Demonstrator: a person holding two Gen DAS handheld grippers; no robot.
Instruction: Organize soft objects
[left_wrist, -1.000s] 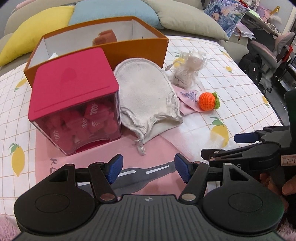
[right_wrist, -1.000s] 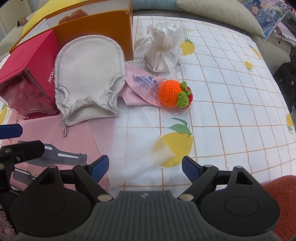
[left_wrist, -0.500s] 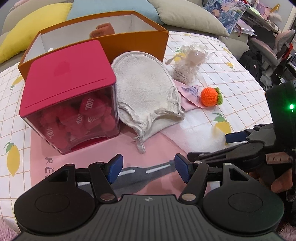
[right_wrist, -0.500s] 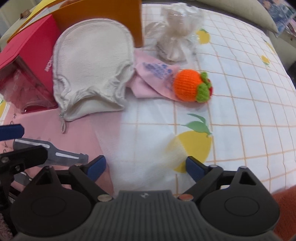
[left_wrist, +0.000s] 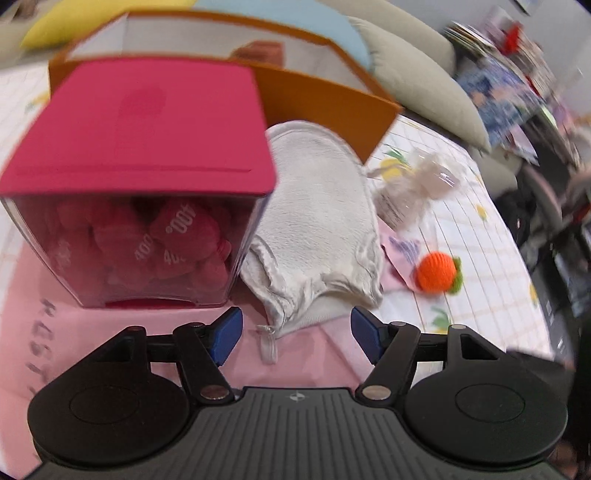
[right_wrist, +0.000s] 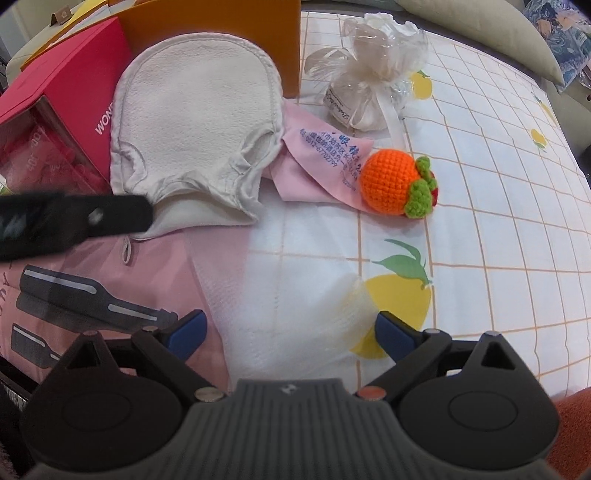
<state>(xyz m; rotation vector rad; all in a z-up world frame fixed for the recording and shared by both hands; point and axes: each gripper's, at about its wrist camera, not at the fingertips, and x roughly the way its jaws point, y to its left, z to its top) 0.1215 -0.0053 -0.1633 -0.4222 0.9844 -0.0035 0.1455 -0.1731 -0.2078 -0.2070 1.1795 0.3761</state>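
A white terry mitt (left_wrist: 317, 221) lies flat beside the red-lidded box, and its cuff and loop sit just ahead of my left gripper (left_wrist: 296, 332). The left jaws are wide and opening, with nothing pressed between them. In the right wrist view the mitt (right_wrist: 195, 122) overlaps a pink printed cloth (right_wrist: 317, 162). A crocheted orange (right_wrist: 395, 182) rests by that cloth. My right gripper (right_wrist: 290, 330) stands open over a sheer white mesh cloth (right_wrist: 295, 288), not gripping it. One black left finger (right_wrist: 74, 218) crosses that view, blurred.
A clear box with a red lid (left_wrist: 140, 147) holds red packets. Behind it stands an open orange box (left_wrist: 332, 107). A cellophane-wrapped white bundle (right_wrist: 369, 92) sits at the back. A pink mat (right_wrist: 110, 288) covers the lemon-print sheet (right_wrist: 498, 221); cushions line the far edge.
My left gripper moved forward toward the mitt and the red box and rolled, so the right gripper left its view. The right jaws widened over the mesh cloth.
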